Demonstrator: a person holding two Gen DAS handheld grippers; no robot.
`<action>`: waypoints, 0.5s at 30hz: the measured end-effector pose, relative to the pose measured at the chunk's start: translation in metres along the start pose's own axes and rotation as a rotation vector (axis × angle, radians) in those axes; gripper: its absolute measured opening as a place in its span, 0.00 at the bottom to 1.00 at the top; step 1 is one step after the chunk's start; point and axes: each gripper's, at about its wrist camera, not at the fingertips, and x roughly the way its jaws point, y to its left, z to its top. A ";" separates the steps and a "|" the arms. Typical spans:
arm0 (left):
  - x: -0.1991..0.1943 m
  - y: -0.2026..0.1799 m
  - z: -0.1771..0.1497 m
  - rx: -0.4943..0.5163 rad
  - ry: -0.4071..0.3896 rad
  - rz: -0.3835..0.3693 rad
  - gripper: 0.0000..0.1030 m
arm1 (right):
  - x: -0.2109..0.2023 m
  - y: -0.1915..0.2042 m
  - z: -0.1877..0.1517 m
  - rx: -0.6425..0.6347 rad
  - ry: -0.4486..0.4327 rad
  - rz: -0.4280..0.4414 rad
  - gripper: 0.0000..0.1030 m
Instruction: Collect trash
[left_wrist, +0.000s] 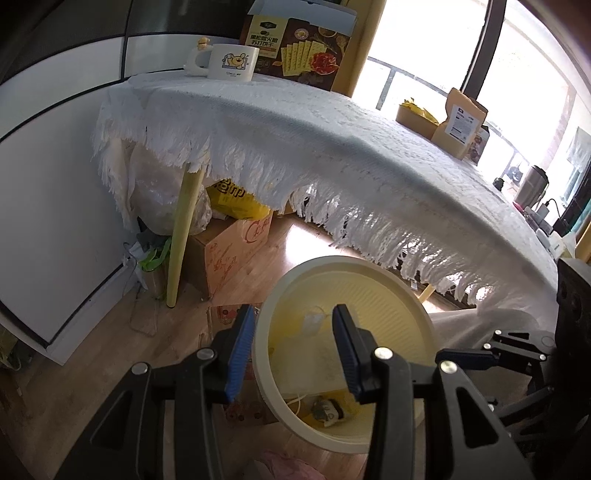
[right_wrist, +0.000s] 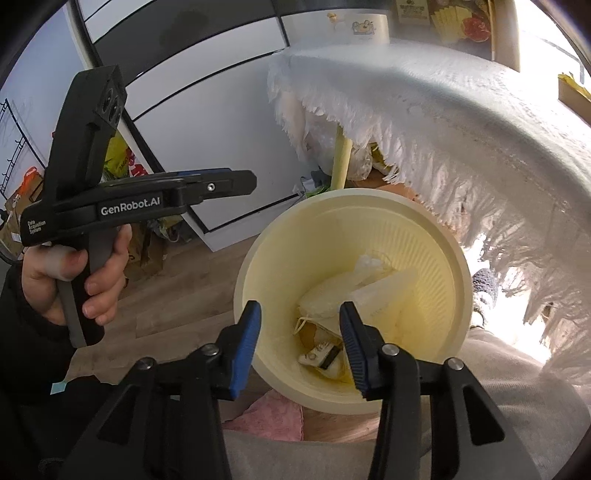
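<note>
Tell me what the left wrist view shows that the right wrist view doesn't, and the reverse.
Left wrist only: a yellow paper pouch far along the table, a steel tumbler, a cardboard box under the table.
Right wrist only: the person's hand gripping the left claw, and pink cloth on the floor.
Both: the cream bin with trash inside, fringed tablecloth, mug, cracker box.

The wooden floor (right_wrist: 192, 284) carries the cream bin (right_wrist: 436, 229); beside the bin, a cloth-covered tabletop (left_wrist: 295, 122) holds a mug (left_wrist: 231, 61) and cracker box (left_wrist: 295, 51).
</note>
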 end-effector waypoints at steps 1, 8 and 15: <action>-0.001 -0.002 0.000 0.007 -0.001 0.000 0.42 | -0.002 -0.001 0.000 0.004 -0.003 -0.003 0.41; -0.011 -0.021 0.000 0.049 -0.009 -0.008 0.42 | -0.017 -0.011 -0.007 0.029 -0.038 -0.028 0.41; -0.018 -0.048 -0.004 0.110 -0.012 -0.024 0.42 | -0.037 -0.015 -0.016 0.052 -0.080 -0.054 0.41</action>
